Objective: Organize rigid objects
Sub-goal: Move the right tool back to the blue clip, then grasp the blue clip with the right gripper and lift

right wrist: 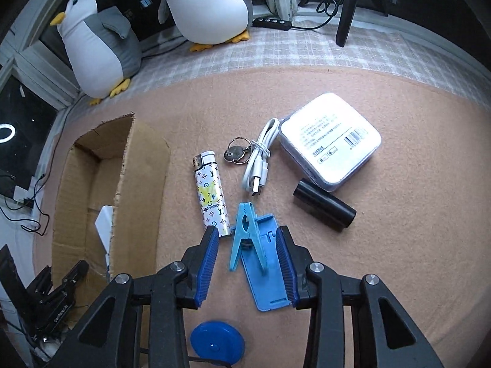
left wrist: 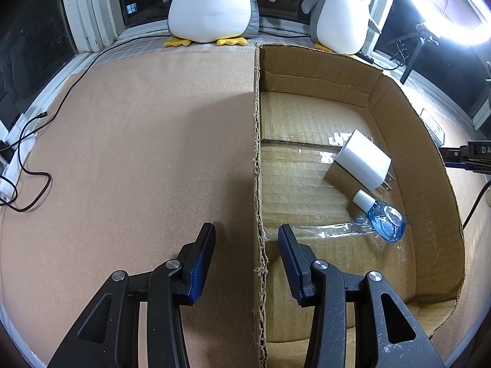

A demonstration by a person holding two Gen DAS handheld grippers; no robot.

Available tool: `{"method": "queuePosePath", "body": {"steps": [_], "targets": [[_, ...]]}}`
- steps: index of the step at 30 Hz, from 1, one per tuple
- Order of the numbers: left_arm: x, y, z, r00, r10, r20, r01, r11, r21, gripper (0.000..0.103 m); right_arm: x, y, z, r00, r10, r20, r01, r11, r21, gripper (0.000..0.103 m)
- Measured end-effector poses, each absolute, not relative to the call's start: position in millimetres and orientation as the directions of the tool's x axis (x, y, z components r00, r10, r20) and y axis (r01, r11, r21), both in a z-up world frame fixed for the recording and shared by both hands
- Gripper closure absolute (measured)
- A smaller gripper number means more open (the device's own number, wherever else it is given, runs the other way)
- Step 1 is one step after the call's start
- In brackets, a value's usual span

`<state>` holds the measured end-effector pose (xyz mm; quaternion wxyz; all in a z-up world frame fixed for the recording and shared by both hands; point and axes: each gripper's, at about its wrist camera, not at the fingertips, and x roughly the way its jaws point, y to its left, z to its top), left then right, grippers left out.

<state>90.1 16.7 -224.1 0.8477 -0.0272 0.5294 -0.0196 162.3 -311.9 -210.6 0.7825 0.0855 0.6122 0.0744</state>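
**Two items boxed, most still on the mat**

Your cardboard box [left wrist: 396, 116] holds a white charger [left wrist: 362, 162] and a blue bottle [left wrist: 385, 224]; the lighter [right wrist: 211, 193], key [right wrist: 234, 153], cable [right wrist: 260, 156], tin [right wrist: 330, 141], black cylinder [right wrist: 323, 204] and blue clothespin [right wrist: 245, 233] remain outside. Your right gripper [right wrist: 247, 263] is spread wide around the clothespin and a blue plate [right wrist: 267, 273], gripping nothing. Your left gripper [left wrist: 245, 254] gapes empty astride the box wall.

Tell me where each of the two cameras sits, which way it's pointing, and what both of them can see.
Left wrist: on the left gripper, looking forward and down over the cardboard box wall; its open black fingers show, empty.
Right wrist: on the right gripper, looking down at the mat; its open fingers straddle a blue clip and blue plate.
Shared: the box, the white charger inside it, the two plush penguins.
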Motion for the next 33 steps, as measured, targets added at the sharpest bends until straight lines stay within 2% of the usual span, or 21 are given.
{"method": "queuePosePath", "body": {"steps": [10,15,26,33], "targets": [[90,17,-224,0.439,-0.062,-0.897,0.004,0.998,-0.067,0.057,169,-304,-217,0.222,0.169,-0.96,-0.031,0.986,0.166,0.075],[90,17,-224,0.439,-0.062,-0.896,0.004,0.998,-0.067,0.057,167,-302,-220,0.212,0.14,-0.967,-0.048,0.99,0.132,0.083],[90,17,-224,0.439,-0.064,-0.896,0.004,0.998,-0.069,0.057,154,-310,-214,0.225,0.148,-0.963,-0.039,0.989,0.142,0.084],[90,16,-225,0.439,-0.061,-0.896,0.004,0.998,-0.066,0.057,129,-304,-178,0.276,0.221,-0.935,-0.079,0.975,0.207,0.084]]}}
